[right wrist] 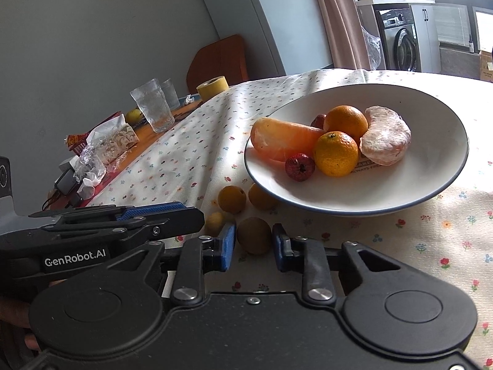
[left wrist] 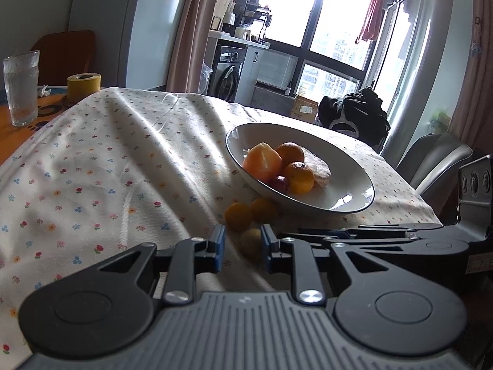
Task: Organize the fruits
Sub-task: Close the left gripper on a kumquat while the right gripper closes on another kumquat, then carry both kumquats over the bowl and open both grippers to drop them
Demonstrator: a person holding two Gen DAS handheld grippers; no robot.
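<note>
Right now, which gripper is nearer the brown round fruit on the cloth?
Right. The right gripper brackets the brown round fruit, jaws open; the left gripper lies beside it, nearer the smaller yellowish fruit.

Our left gripper (left wrist: 241, 246) sits low w/ jaws parted, blue pads (left wrist: 219, 242) facing each other across a gap. Our right gripper (right wrist: 253, 242) is low too, jaws apart, pads (right wrist: 228, 243) not pressing on anything. The two are close: left one shows side-on at the left edge of the right wrist view, w/ a hand (right wrist: 18, 320) behind it.
</note>
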